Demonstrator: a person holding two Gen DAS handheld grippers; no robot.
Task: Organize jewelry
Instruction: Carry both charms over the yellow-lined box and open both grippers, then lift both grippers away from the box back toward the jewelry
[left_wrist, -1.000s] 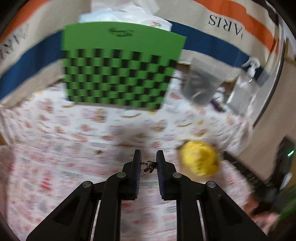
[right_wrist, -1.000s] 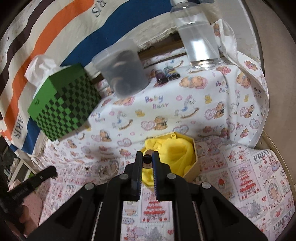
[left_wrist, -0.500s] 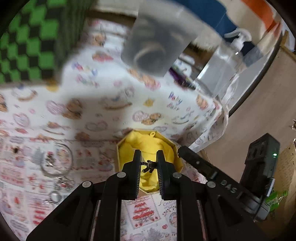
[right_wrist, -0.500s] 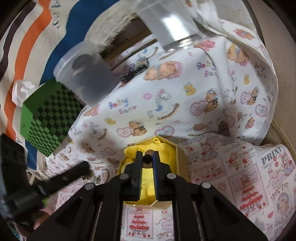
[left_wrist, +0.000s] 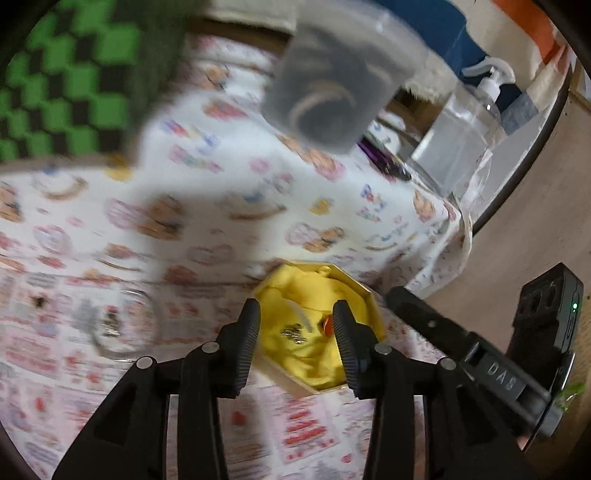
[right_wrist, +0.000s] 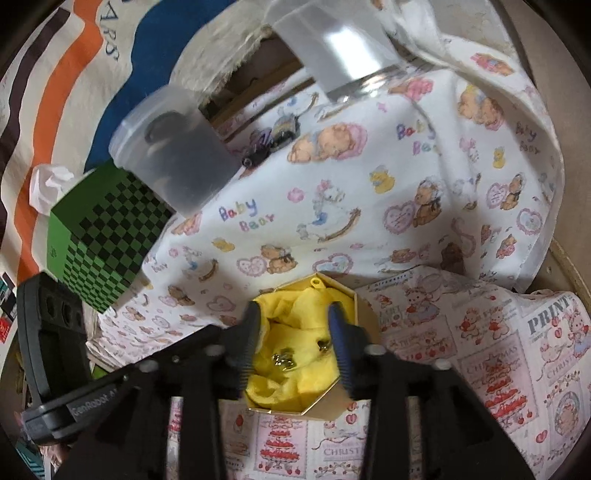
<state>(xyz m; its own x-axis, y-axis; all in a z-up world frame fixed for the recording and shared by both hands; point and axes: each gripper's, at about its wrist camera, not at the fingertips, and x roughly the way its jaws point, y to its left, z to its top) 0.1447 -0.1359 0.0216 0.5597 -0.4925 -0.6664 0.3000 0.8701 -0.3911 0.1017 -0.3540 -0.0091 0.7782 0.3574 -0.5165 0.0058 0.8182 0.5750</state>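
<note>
A hexagonal box (left_wrist: 373, 306) lined with yellow cloth (left_wrist: 314, 354) sits on the patterned cloth; it also shows in the right wrist view (right_wrist: 364, 314). Two small metal jewelry pieces lie on the yellow lining: one (left_wrist: 293, 332) near the middle and one (left_wrist: 325, 325) with an orange stone by the right finger. They also show in the right wrist view, one (right_wrist: 282, 359) and the other (right_wrist: 324, 344). My left gripper (left_wrist: 296, 322) is open over the box, empty. My right gripper (right_wrist: 291, 325) is open over the same box, empty.
A green checkered box (right_wrist: 99, 236) stands at the back left. A clear plastic cup (right_wrist: 173, 155) and a clear pump bottle (left_wrist: 465, 129) stand behind the box. More jewelry, with a ring-shaped piece (left_wrist: 118, 325), lies on the cloth to the left. The table edge (left_wrist: 517, 221) is at right.
Both grippers were shut, each on a small jewelry piece, and moved over the yellow box. Now both are open and the two pieces lie on the lining.
</note>
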